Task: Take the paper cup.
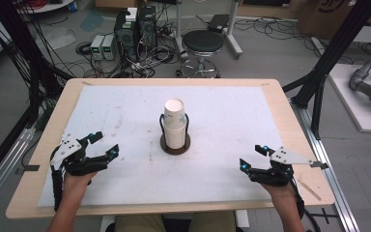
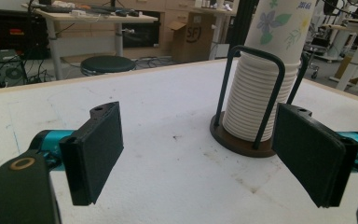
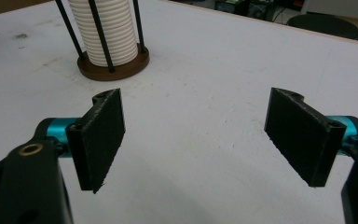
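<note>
Both grippers, left gripper (image 1: 107, 146) and right gripper (image 1: 251, 157), rest wide and empty at the near table (image 1: 290, 121) corners, so either should approach the centre cup stack (image 1: 175, 123) level, clearing the holder (image 1: 176, 144) rods.
</note>
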Demonstrator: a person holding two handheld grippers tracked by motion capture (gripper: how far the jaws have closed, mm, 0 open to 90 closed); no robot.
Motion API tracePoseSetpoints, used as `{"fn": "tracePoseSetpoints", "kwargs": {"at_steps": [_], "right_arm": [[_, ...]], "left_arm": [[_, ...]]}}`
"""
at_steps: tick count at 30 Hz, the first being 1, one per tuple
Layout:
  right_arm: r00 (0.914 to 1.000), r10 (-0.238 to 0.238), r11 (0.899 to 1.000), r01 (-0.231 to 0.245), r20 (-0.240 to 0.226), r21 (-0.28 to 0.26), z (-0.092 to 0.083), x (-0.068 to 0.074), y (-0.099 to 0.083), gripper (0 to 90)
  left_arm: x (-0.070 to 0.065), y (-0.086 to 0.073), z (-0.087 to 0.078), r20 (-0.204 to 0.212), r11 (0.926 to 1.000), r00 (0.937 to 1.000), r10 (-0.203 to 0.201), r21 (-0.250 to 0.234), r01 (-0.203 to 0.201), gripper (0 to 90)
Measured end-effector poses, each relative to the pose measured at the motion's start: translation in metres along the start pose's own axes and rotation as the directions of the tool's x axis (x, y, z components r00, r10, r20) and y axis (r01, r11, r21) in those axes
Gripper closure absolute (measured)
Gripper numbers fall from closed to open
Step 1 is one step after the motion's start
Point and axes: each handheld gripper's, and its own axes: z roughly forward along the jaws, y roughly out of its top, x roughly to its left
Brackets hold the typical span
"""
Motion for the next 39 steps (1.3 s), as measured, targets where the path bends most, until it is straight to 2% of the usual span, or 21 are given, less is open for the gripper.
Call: {"fn": "tracePoseSetpoints", "kwargs": {"at_steps": [12, 18, 21, 31, 39], "right_arm": [[0.9998, 0.02, 1.0, -0.02, -0.002, 0.006, 0.001, -0.003, -0.002, 20.6], [0.9999, 0.011, 1.0, -0.011, -0.008, 0.015, 0.001, 0.0, 0.0, 20.6], [1.0, 0.003, 1.0, -0.003, 0.0, 0.007, 0.0, 0.002, 0.001, 20.6], [1.0, 0.006, 1.0, -0.006, 0.0, 0.014, 0.001, 0.001, 0.002, 20.6], [1.0, 0.003, 1.0, -0.003, 0.0, 0.01, 0.002, 0.001, 0.003, 20.6]], "left_arm": [[-0.001, -0.001, 0.003, 0.011, 1.0, 0.9999, -0.008, 0.003, 0.008, 16.8], [-0.004, 0.001, 0.004, 0.032, 1.0, 0.9995, 0.005, 0.009, -0.005, 16.8], [-0.006, 0.002, 0.004, 0.048, 1.0, 0.9988, -0.006, 0.006, 0.006, 16.8], [-0.008, 0.01, 0.012, 0.083, 0.9997, 0.9964, -0.016, 0.019, 0.015, 16.6], [-0.014, 0.027, 0.022, 0.126, 0.9998, 0.9919, -0.015, 0.016, 0.013, 16.6]]}}
